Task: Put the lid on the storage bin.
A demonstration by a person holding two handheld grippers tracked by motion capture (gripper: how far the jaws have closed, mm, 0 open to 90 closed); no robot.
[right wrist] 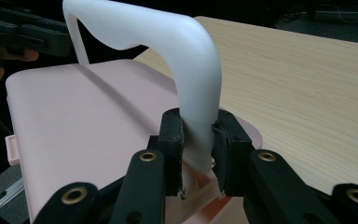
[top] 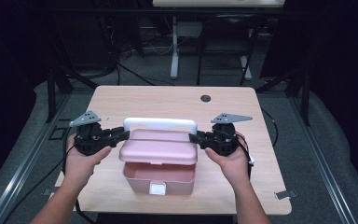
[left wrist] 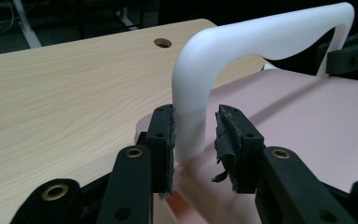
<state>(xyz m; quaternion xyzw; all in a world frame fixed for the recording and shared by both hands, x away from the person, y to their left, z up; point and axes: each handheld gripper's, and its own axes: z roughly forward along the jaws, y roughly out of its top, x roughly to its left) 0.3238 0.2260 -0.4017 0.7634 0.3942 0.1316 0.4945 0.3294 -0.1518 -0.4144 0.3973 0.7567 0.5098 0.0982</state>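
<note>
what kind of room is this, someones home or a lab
Most likely a lab or workshop, not a home: a bare wooden table with a cable hole, loose cables on the grey floor behind it, and metal stands against dark surroundings.

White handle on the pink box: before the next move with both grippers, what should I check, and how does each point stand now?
1. Right gripper clamped on the white handle: ok, both jaws press its leg.
2. Left gripper clamped on the handle: not ok, one jaw touches the leg, a gap remains at the other.
3. Handle upright over the pink box: ok.
4. Lid shut: cannot tell; it sits on the box, front latch unclear.
5. Box well on the table: ok, away from the edges.
</note>
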